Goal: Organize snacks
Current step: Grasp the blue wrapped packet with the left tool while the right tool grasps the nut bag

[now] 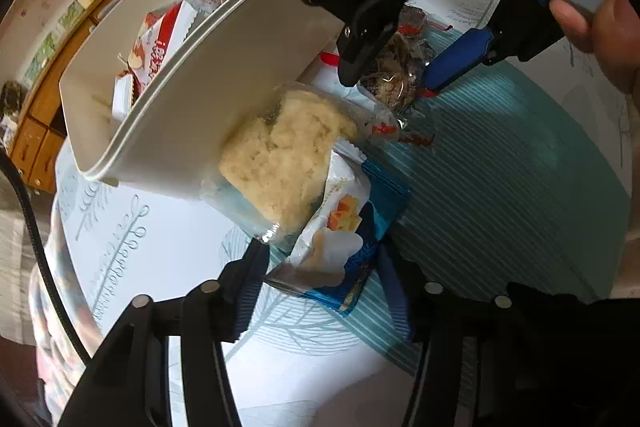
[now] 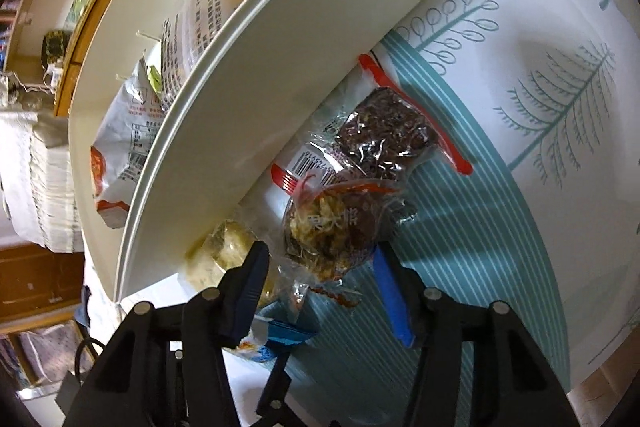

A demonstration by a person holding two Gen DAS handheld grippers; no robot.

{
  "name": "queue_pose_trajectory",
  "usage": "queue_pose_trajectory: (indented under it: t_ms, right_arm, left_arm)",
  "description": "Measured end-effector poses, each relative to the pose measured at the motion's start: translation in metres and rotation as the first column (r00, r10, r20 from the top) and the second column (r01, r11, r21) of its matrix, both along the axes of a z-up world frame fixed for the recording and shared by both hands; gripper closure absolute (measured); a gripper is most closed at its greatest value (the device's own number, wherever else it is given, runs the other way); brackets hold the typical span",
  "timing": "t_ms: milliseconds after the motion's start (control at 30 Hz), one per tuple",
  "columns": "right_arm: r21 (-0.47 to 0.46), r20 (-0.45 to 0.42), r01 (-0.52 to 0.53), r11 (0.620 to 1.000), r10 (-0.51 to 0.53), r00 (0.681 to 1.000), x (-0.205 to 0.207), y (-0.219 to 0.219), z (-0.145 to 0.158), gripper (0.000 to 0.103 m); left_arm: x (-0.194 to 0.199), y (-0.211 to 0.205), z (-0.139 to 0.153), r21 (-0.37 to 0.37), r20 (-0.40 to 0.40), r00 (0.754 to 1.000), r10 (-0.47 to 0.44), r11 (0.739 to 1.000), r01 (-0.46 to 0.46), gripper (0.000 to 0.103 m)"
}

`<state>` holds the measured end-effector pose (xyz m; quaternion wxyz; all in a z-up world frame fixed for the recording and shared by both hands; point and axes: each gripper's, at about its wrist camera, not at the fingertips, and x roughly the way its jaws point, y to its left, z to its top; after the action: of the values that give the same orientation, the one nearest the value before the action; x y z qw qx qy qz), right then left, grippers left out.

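A white bin (image 1: 224, 75) holding several snack packs stands on the table; it also shows in the right wrist view (image 2: 256, 99). My left gripper (image 1: 324, 263) is open around a blue and white cracker pack (image 1: 344, 239) lying beside a clear bag of pale rice cake (image 1: 280, 163). My right gripper (image 2: 320, 267) is open around a clear bag of dark and yellow snacks (image 2: 332, 223), with another dark snack bag (image 2: 388, 131) behind it. The right gripper also shows in the left wrist view (image 1: 388, 75), over the same bag (image 1: 396, 67).
The table has a white cloth with teal tree prints and a striped teal patch (image 1: 500, 187). Wooden drawers (image 1: 36, 131) stand behind the bin. A stack of white paper (image 2: 36, 183) lies left of the bin.
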<state>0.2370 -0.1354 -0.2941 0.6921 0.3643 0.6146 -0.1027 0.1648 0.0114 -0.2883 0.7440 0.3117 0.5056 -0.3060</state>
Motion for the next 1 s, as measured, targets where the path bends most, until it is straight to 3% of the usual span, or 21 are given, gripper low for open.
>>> queue_pose_trajectory:
  t_ms: [267, 633, 1000]
  right_arm:
    - [-0.023, -0.001, -0.025, 0.999, 0.025, 1.000, 0.002, 0.005, 0.000, 0.056]
    - [-0.025, -0.031, -0.025, 0.999, 0.024, 0.999, -0.025, 0.020, -0.003, 0.058]
    - [0.005, -0.025, -0.050, 0.999, 0.050, 0.998, -0.056, 0.056, 0.016, 0.058]
  left_arm:
    - [0.011, 0.012, -0.001, -0.039, -0.062, 0.997, 0.055, 0.998, -0.058, 0.059]
    - [0.012, 0.047, 0.005, -0.073, -0.112, 0.990, 0.087, 0.993, -0.095, 0.070]
    - [0.006, 0.102, 0.037, -0.163, -0.142, 0.970, 0.198, 0.962, -0.220, 0.071]
